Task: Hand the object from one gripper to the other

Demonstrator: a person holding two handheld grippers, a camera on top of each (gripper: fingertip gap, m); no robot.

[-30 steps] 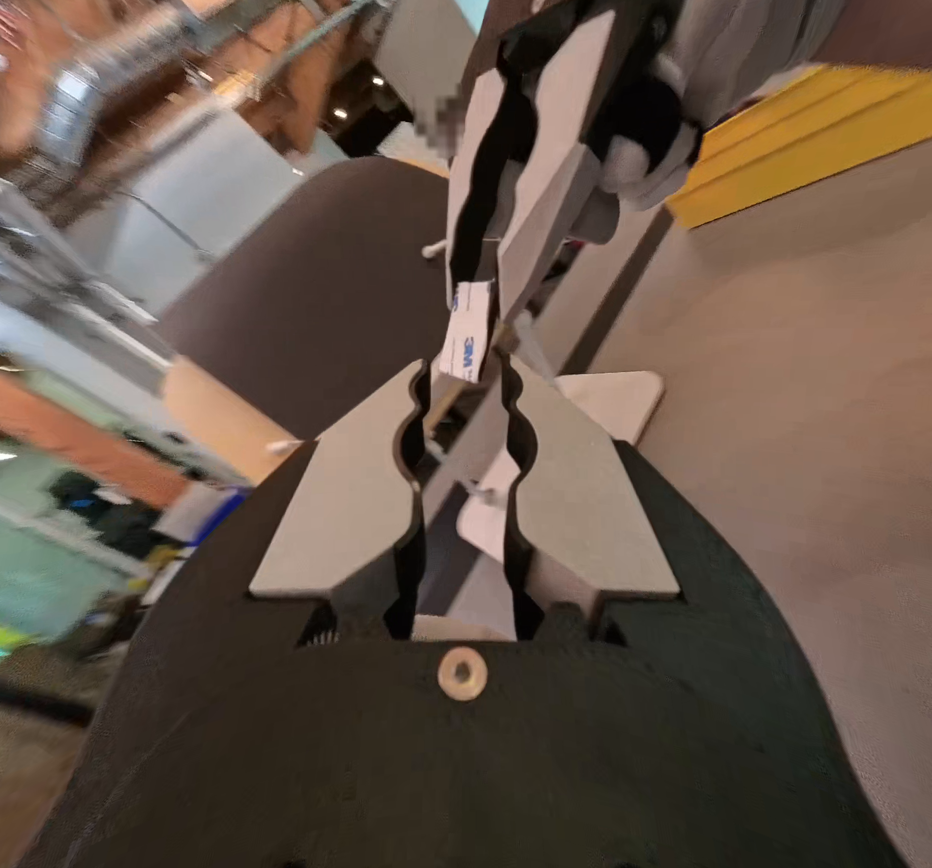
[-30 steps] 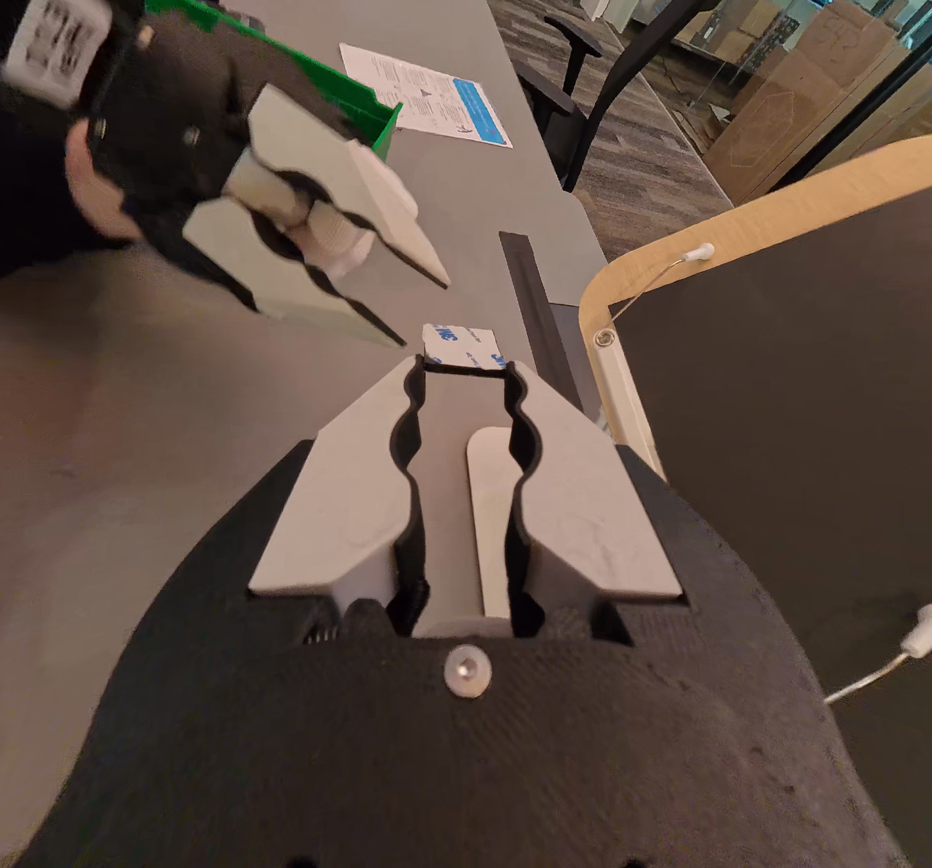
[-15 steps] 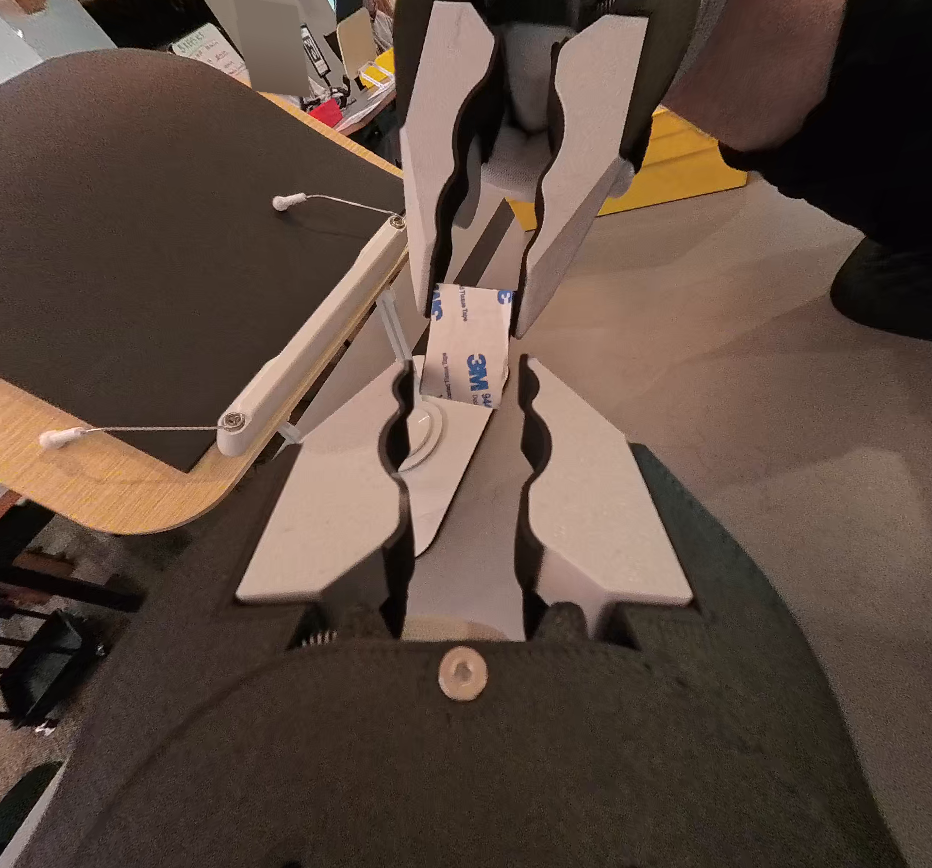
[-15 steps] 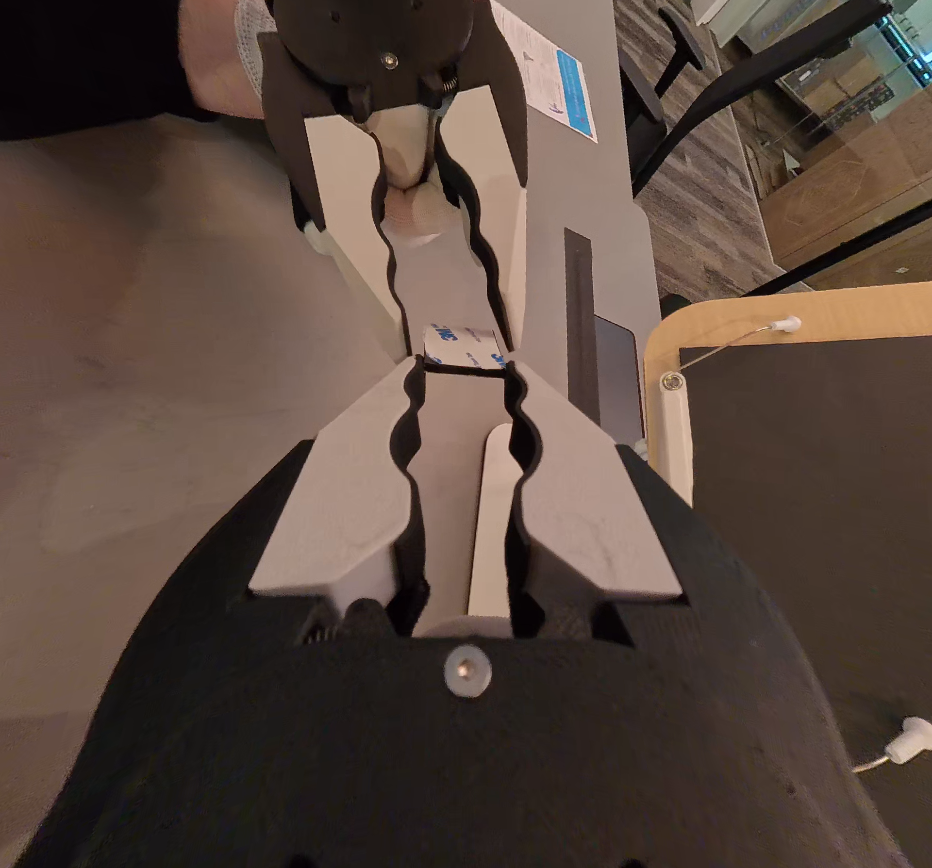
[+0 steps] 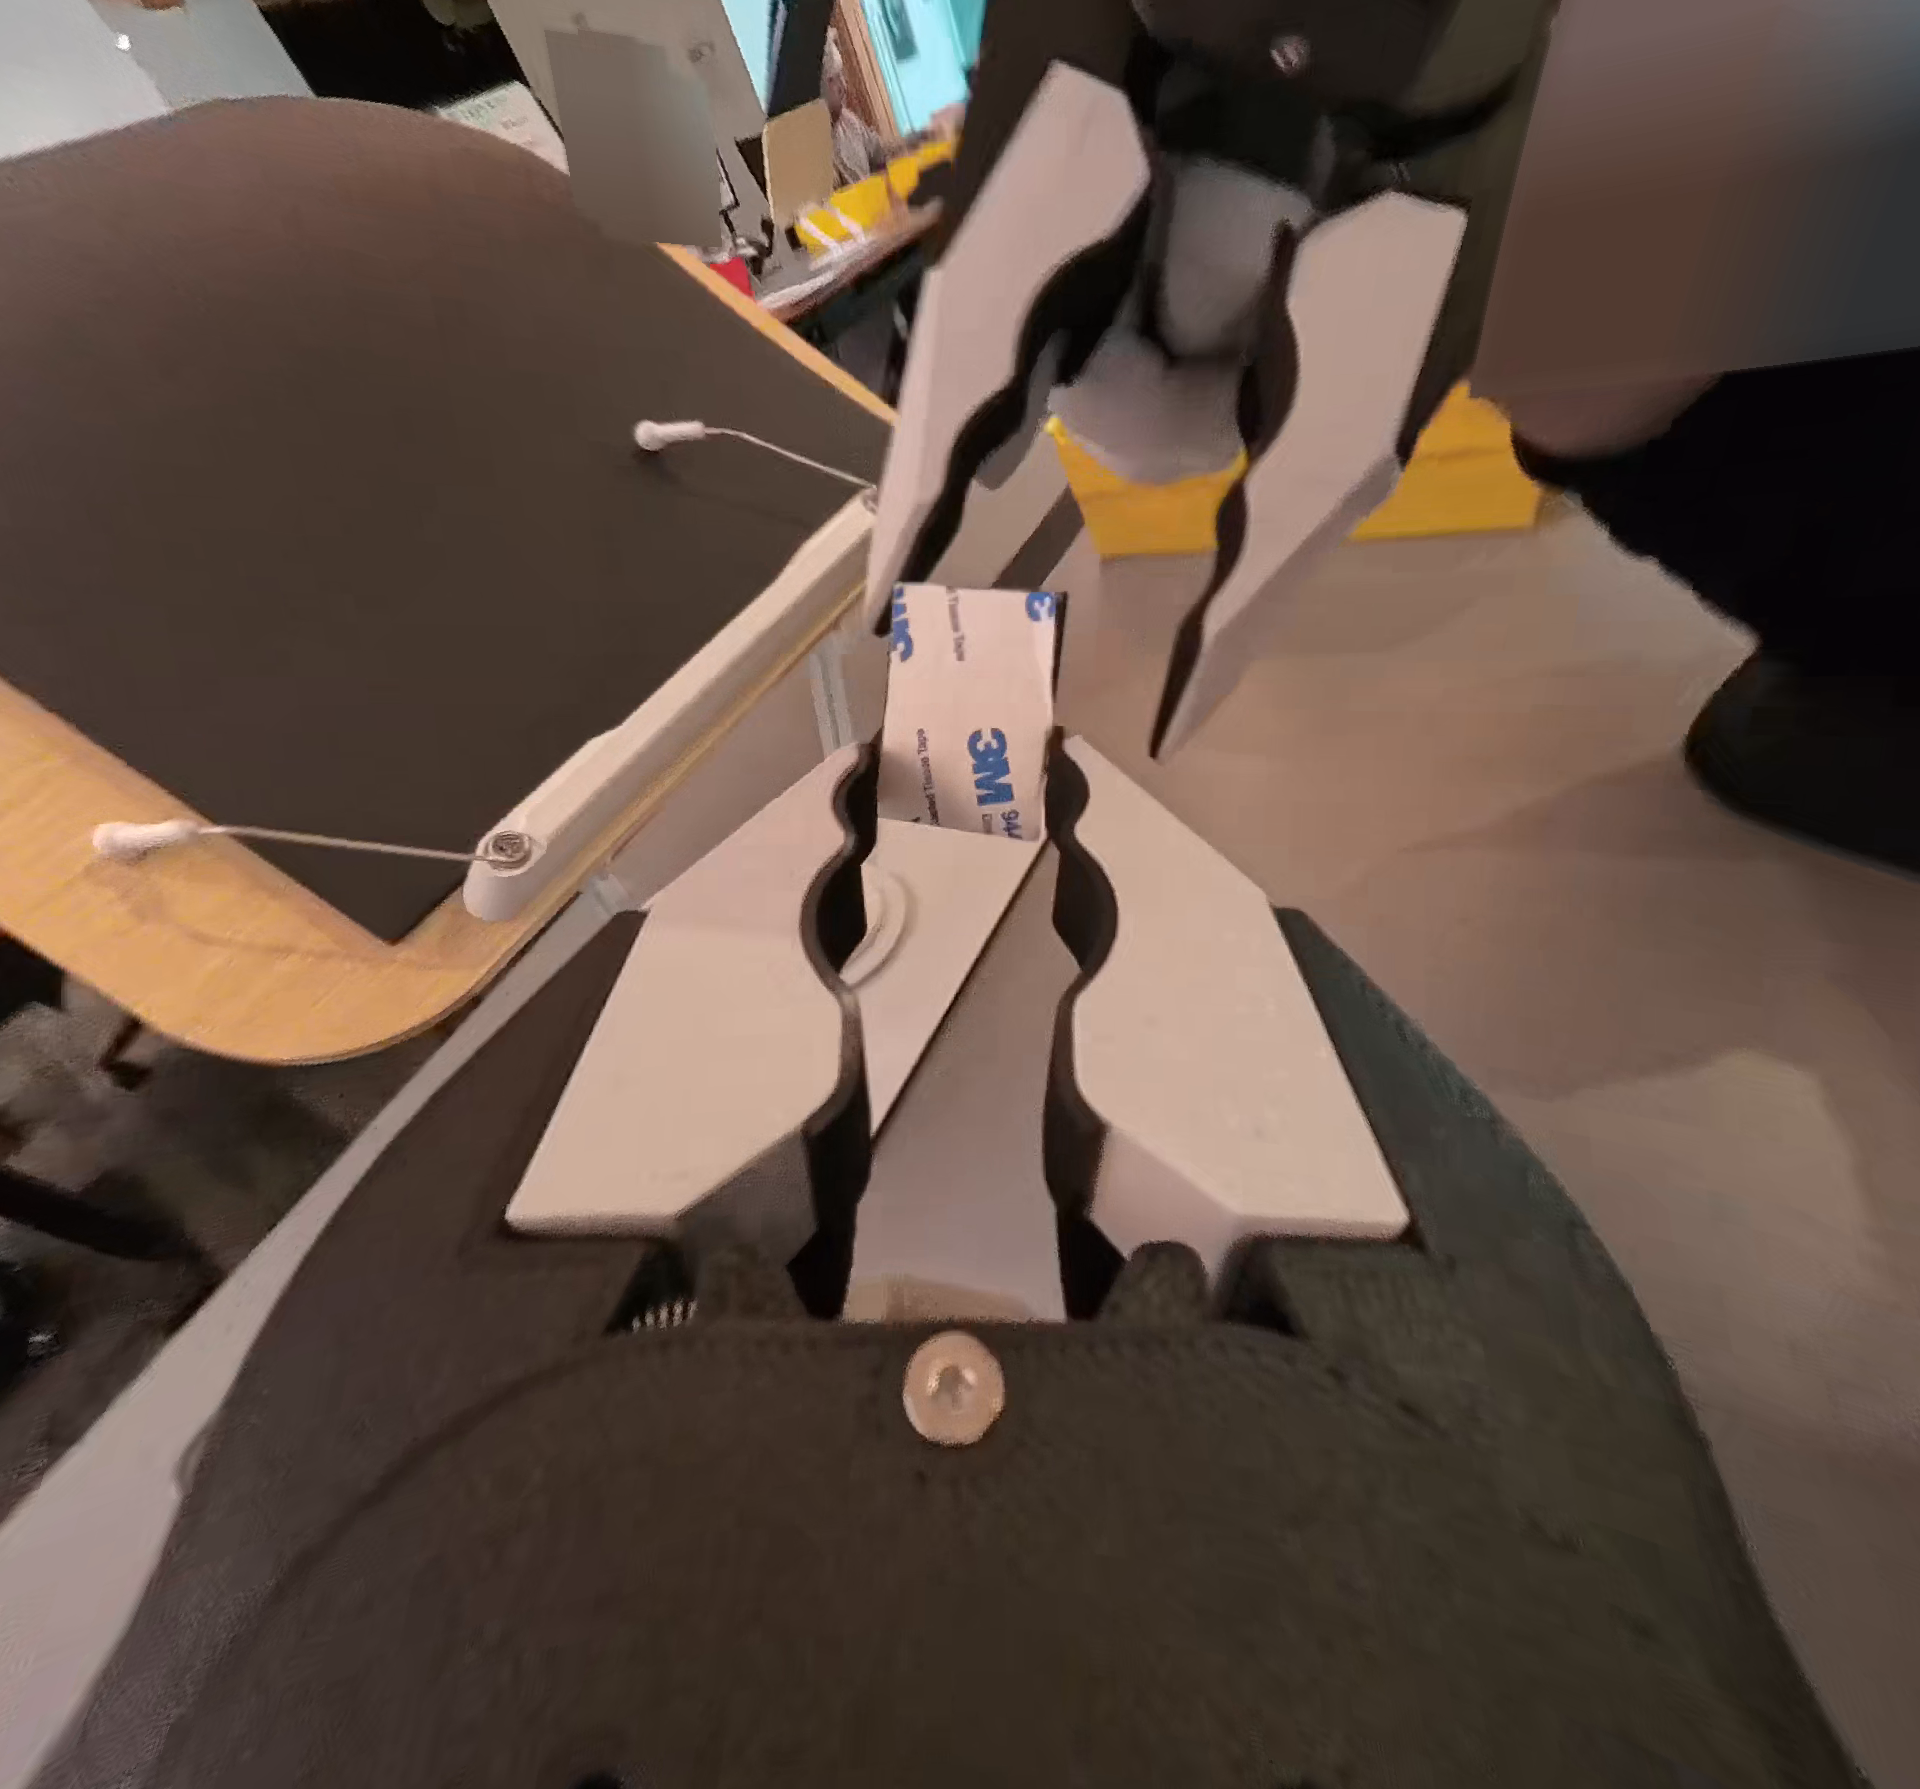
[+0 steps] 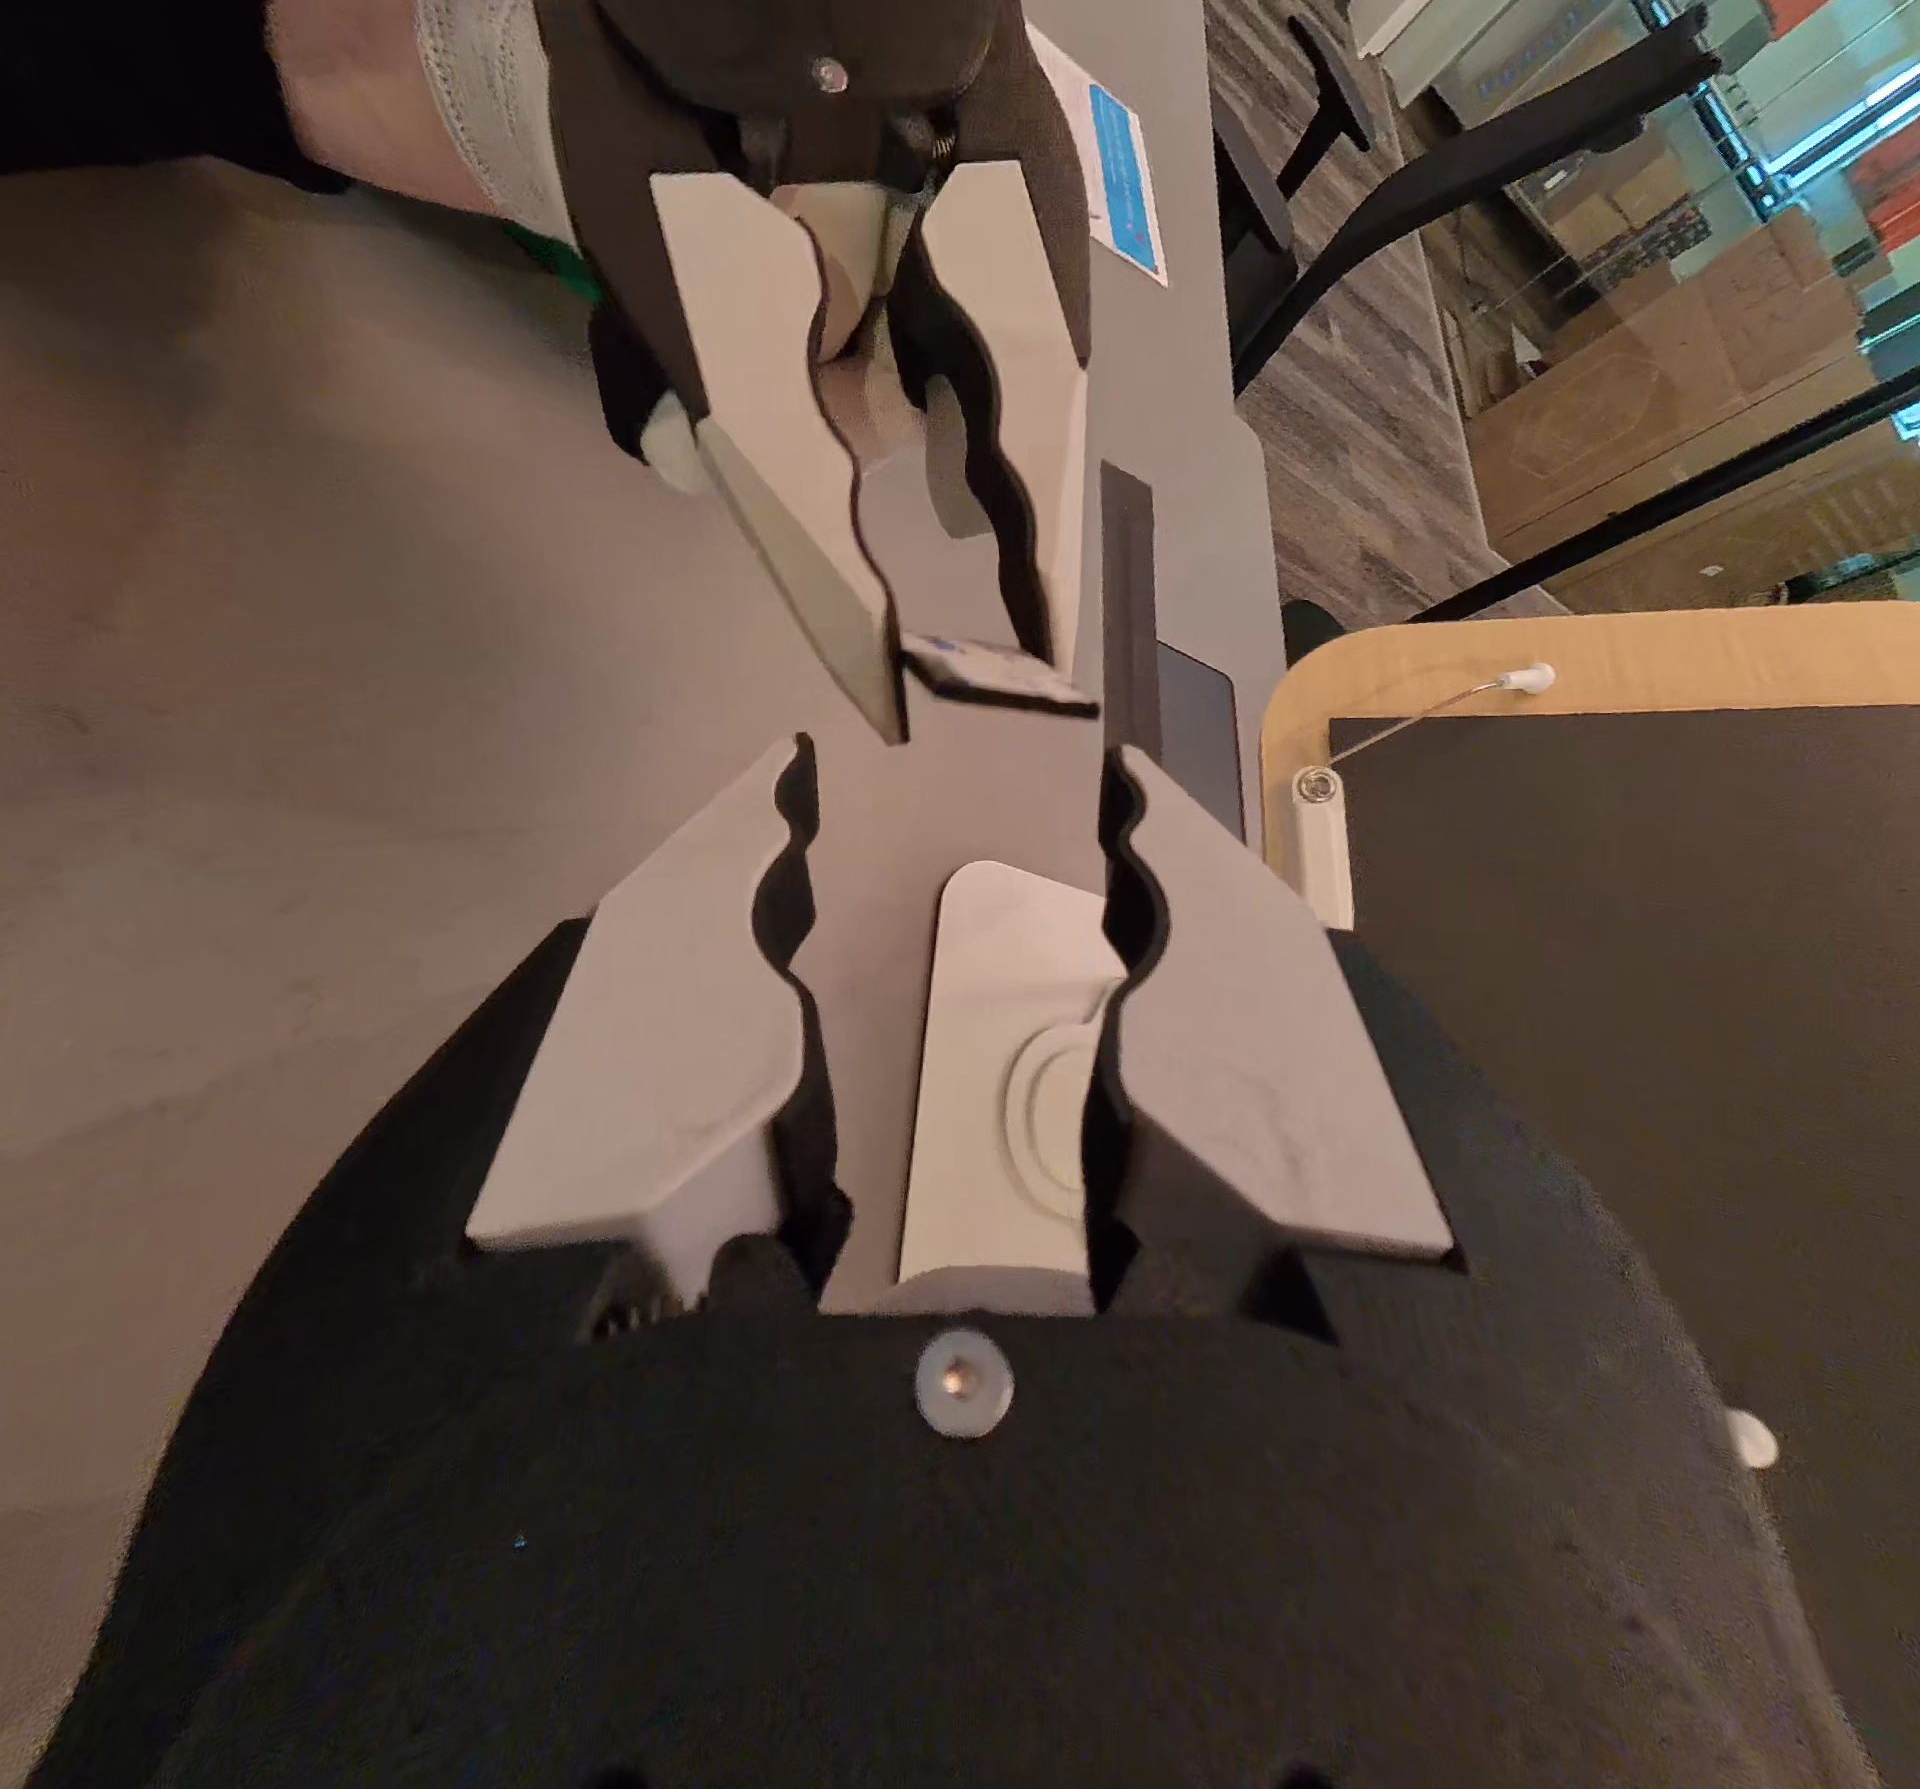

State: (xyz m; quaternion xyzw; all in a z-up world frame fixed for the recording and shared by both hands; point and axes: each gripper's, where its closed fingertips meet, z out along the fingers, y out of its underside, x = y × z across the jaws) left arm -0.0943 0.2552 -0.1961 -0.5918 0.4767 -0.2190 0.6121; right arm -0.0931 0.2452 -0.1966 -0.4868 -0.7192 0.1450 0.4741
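Observation:
The object is a small white adhesive pad with blue print (image 5: 971,731). My left gripper (image 5: 961,763) is shut on its lower end, with the pad standing up between the fingertips. My right gripper (image 5: 1023,679) faces it from above with its jaws spread wide; one fingertip (image 5: 894,586) is by the pad's top corner. In the right wrist view my right gripper (image 6: 956,757) is open and empty. Just beyond it the left gripper (image 6: 971,690) pinches the pad (image 6: 997,685), seen edge-on, above the grey table (image 6: 312,700).
A black panel with a wooden rim (image 6: 1610,1012) stands at the table's right edge, fixed by a white bracket (image 5: 665,783). A white flat base (image 6: 997,1064) lies on the table under the grippers. Yellow bins (image 5: 1143,503) sit behind. A paper sheet (image 6: 1122,170) and an office chair (image 6: 1455,212) lie farther off. Only a small space, under 4 cm, lies between the two pairs of fingers. The white flat base (image 6: 997,1064) is about 25 cm from both grippers' fingertips. Seen from the left wrist view (image 5: 887,978) as well.
My right gripper has opened and let go of the pad. My left gripper has closed on it and now holds it alone.

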